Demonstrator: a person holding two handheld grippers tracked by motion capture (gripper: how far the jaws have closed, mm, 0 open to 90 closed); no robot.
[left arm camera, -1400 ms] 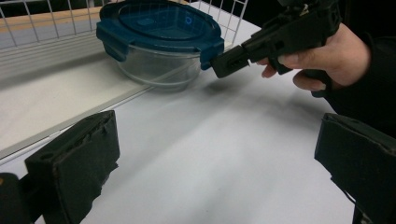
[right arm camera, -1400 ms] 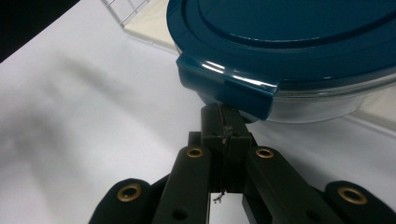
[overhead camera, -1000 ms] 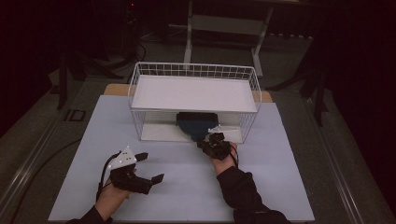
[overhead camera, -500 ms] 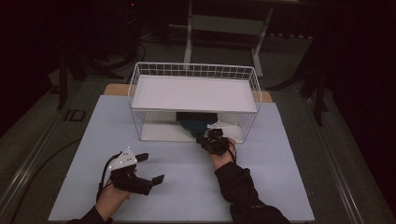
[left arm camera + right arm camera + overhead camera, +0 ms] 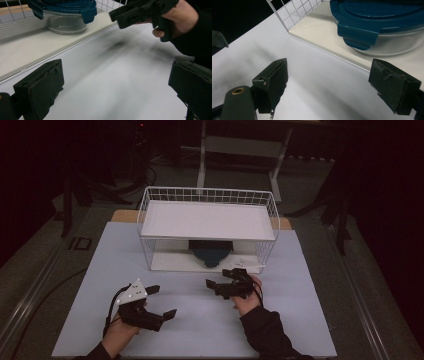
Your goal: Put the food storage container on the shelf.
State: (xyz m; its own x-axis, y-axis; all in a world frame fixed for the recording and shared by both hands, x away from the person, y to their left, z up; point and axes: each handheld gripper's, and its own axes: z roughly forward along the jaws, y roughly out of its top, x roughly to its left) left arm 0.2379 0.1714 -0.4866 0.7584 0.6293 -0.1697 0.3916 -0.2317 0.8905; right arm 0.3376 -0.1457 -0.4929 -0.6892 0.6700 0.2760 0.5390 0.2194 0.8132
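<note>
White table (image 5: 200, 320), rack (image 5: 207, 220), lidded glass bowl (image 5: 210, 252) inside

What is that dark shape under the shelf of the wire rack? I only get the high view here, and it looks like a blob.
Observer: A clear glass container with a blue clip-on lid, seen from the right gripper view.
Operator: Is it standing on the table?
Observer: No, on the rack's white bottom board.
Operator: Is anything gripping it?
Observer: No. The right gripper is open with nothing between its jaws, short of the container. The left gripper is open too.
</note>
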